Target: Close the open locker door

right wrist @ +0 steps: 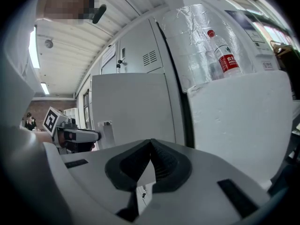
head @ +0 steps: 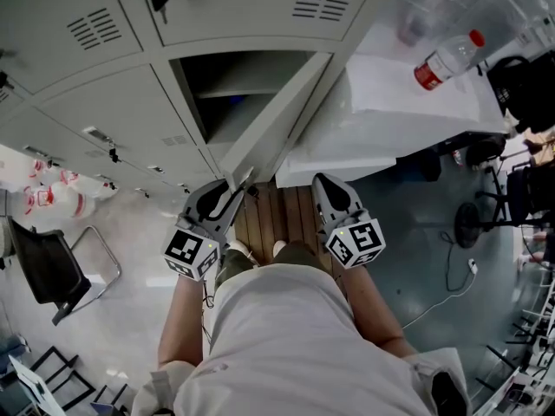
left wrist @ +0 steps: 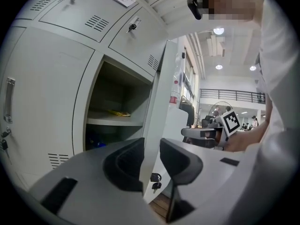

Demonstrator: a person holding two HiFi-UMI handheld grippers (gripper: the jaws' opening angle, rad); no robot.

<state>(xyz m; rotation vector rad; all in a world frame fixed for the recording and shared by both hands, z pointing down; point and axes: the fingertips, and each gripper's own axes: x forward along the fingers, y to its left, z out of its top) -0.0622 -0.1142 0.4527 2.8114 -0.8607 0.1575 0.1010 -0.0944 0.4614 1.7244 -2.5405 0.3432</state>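
Note:
The grey locker door [head: 277, 120] stands swung out from its open compartment [head: 234, 85] toward me. My left gripper [head: 236, 185] is at the door's free edge. In the left gripper view the door [left wrist: 159, 102] fills the gap between the two jaws of that gripper [left wrist: 152, 156], which is shut on it. A key [left wrist: 154, 178] hangs from the door's lock just below the jaws. My right gripper [head: 323, 183] hangs to the right of the door, shut, with nothing held. In the right gripper view the door's outer face [right wrist: 131, 107] lies ahead of its closed tips [right wrist: 150, 144].
A white table [head: 364, 137] stands just right of the door and carries a clear bottle [head: 447, 59] with a red label. Shut lockers flank the open one. A black chair [head: 48, 271] stands at the left. Office chairs and cables [head: 477, 224] are at the right.

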